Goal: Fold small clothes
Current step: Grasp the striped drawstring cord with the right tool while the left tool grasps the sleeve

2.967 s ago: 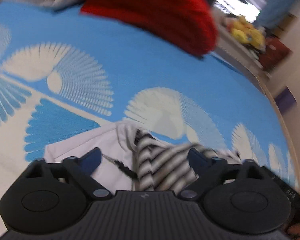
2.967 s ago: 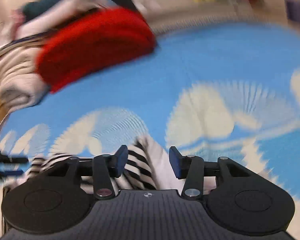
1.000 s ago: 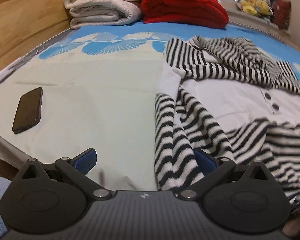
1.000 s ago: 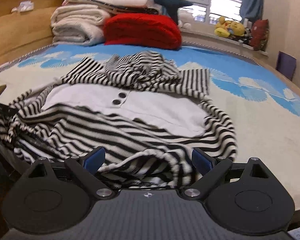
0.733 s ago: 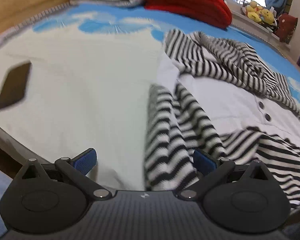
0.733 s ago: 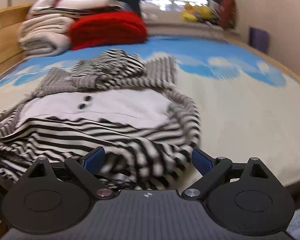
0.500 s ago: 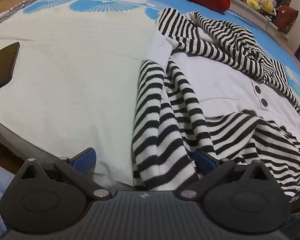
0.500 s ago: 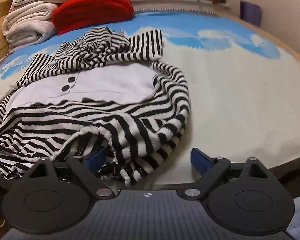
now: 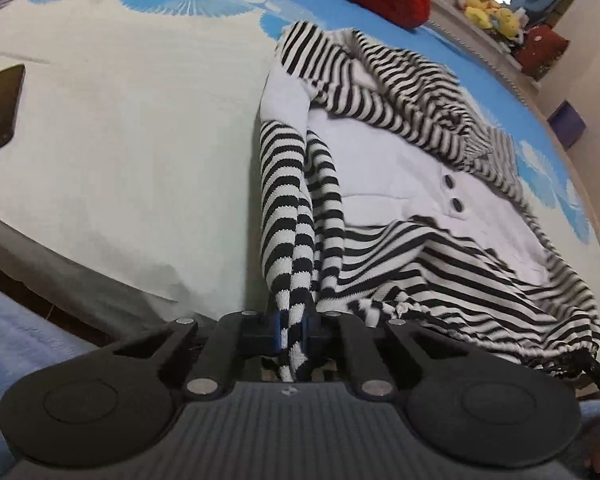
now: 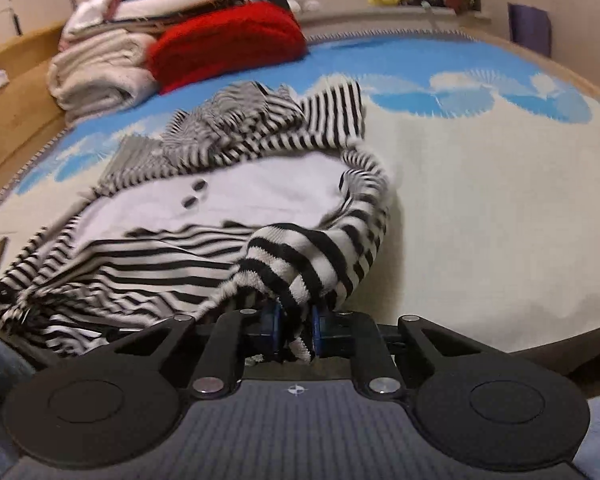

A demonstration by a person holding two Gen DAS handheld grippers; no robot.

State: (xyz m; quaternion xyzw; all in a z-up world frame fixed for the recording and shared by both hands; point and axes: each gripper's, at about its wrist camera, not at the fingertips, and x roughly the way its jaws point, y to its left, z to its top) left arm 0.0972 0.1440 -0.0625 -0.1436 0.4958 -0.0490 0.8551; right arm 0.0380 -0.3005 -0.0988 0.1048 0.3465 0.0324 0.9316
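Left gripper (image 9: 291, 334) jaws, just closed, clamped on striped garment (image 9: 400, 184) sleeve; right gripper (image 10: 294, 330) likewise on opposite sleeve; bed (image 9: 120, 120) beneath.

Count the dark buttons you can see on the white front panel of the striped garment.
2: the upper button and the lower button sit close together on the white panel, below the bunched striped hood. Folds may hide more.

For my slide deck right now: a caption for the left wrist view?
Left gripper clamps a sleeve of the striped top on the bed.
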